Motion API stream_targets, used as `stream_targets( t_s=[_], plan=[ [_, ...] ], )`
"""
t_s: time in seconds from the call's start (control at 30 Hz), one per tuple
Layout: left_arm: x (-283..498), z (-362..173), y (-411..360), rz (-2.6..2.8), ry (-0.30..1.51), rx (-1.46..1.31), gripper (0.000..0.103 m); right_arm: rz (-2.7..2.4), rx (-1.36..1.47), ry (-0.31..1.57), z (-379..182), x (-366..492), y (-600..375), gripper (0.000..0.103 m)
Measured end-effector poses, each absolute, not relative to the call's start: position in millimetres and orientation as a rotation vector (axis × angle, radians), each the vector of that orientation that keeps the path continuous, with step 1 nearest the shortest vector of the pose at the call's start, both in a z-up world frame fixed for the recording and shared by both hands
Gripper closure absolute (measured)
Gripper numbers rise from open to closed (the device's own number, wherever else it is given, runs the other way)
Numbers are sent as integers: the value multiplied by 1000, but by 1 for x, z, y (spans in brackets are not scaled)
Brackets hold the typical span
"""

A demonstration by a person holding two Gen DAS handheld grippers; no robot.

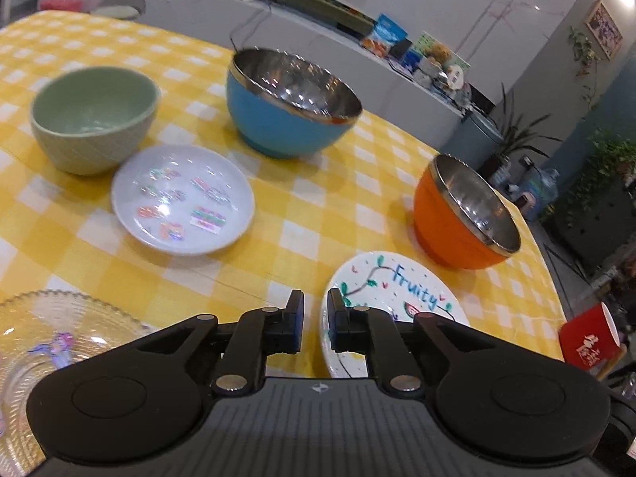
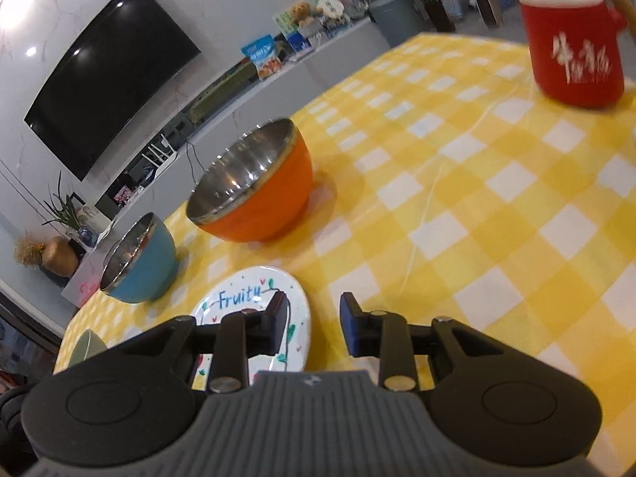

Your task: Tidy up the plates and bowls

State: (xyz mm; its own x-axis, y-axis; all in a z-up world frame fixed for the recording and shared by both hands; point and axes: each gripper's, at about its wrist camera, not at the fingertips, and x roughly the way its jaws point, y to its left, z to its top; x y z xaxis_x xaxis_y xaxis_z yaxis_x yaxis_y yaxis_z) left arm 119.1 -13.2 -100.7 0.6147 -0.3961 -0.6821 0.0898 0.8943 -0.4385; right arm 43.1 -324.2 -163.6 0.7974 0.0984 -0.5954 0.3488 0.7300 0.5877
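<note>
On the yellow checked table, the left wrist view shows a green bowl (image 1: pixel 93 119), a blue steel-lined bowl (image 1: pixel 292 101), an orange steel-lined bowl (image 1: pixel 463 214), a small white dish with stickers (image 1: pixel 183 198), a white "Fruity" plate (image 1: pixel 397 298) and a clear glass plate (image 1: pixel 35 342). My left gripper (image 1: pixel 315 318) is open and empty, its right finger over the Fruity plate's left rim. My right gripper (image 2: pixel 314 326) is open and empty beside the Fruity plate (image 2: pixel 246 306), its left finger over the plate. The orange bowl (image 2: pixel 254 187) and blue bowl (image 2: pixel 139 262) stand beyond.
A red mug (image 2: pixel 572 43) stands at the table's far right and also shows in the left wrist view (image 1: pixel 588 338). The green bowl's rim (image 2: pixel 85 346) shows at the left. The table edge (image 1: pixel 544 246) runs right of the orange bowl. Shelves and a TV (image 2: pixel 107 75) lie beyond.
</note>
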Motion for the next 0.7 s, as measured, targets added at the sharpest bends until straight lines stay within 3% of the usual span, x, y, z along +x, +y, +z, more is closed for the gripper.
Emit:
stream_targets(
  t_s=[0.03, 0.1, 0.43, 0.5, 0.7],
  plan=[
    [120, -102, -13, -286, 868, -387, 82, -144, 765, 651, -166, 45, -325, 73],
    [121, -104, -13, -275, 873, -393, 80, -140, 763, 649, -169, 47, -325, 76],
    [125, -111, -20, -302, 855, -407, 81, -108, 747, 619, -173, 56, -318, 79],
    [124, -112, -21, -308, 854, -409, 83, -102, 740, 634, -173, 58, -314, 87],
    [124, -112, -25, -322, 856, -406, 87, -138, 713, 623, -174, 56, -310, 95]
  ],
)
